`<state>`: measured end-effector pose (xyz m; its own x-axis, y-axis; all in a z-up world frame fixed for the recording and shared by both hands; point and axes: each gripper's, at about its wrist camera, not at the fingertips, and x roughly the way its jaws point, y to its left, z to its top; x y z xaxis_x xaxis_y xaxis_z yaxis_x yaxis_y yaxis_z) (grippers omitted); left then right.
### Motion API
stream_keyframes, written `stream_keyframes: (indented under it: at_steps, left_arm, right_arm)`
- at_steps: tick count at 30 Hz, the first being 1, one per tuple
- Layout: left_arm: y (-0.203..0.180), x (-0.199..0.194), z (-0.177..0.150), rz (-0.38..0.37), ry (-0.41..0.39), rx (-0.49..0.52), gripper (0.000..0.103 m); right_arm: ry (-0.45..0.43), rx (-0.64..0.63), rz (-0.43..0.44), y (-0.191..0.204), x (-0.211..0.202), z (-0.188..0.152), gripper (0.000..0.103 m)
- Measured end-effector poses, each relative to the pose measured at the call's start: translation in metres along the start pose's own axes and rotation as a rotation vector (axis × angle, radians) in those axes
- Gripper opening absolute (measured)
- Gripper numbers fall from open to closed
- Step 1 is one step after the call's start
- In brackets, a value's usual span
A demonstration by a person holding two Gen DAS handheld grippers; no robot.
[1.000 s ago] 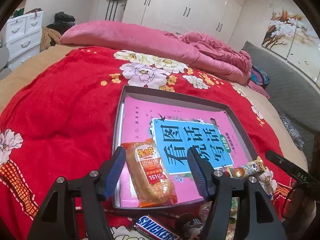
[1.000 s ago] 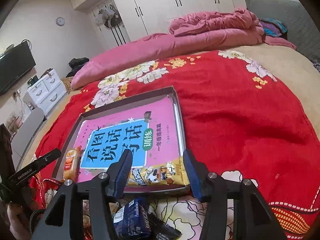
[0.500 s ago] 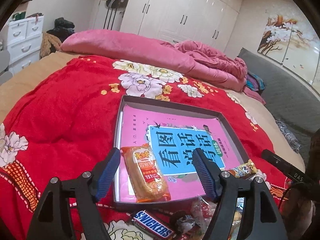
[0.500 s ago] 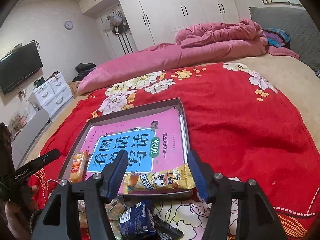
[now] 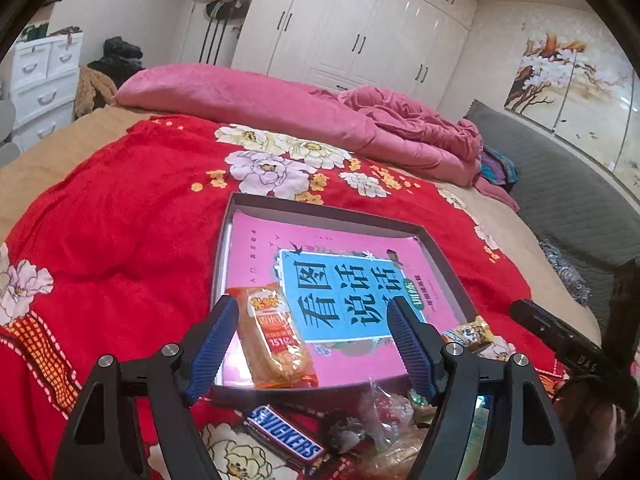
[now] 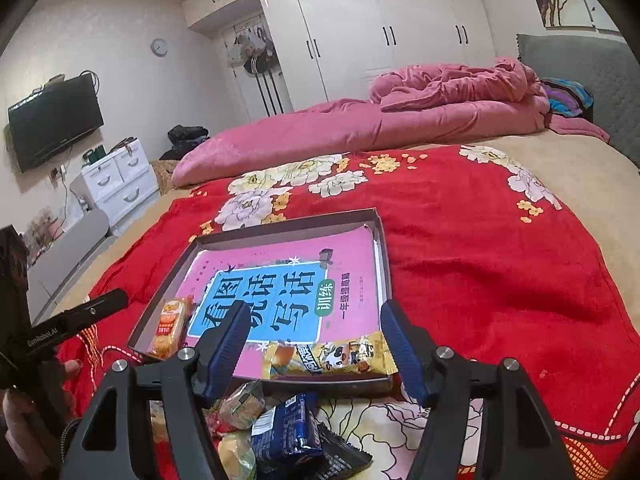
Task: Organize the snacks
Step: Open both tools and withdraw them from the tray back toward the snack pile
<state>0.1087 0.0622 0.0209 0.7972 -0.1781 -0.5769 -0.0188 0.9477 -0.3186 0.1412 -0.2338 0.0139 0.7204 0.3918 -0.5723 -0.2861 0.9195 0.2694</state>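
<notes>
Lying between opening right gripper (image 6: 312,340) fingers, untouched: yellow snack packet (image 6: 332,358).

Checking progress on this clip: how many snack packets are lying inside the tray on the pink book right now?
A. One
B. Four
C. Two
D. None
C: inside the tray, an orange packet lies at one near corner of the pink book and a yellow packet at the other, while the rest of the snacks, such as the Snickers bar, are on the red blanket outside it.
</notes>
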Motion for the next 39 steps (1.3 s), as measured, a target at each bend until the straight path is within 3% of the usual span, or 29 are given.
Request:
stream_keyframes:
  at_steps: [39]
  left_arm:
    - [-0.034,-0.021,-0.041,-0.024,0.096,0.084,0.078]
  right_arm:
    - [0.071,-0.103,-0.053,-0.005,-0.015,-0.029,0.069]
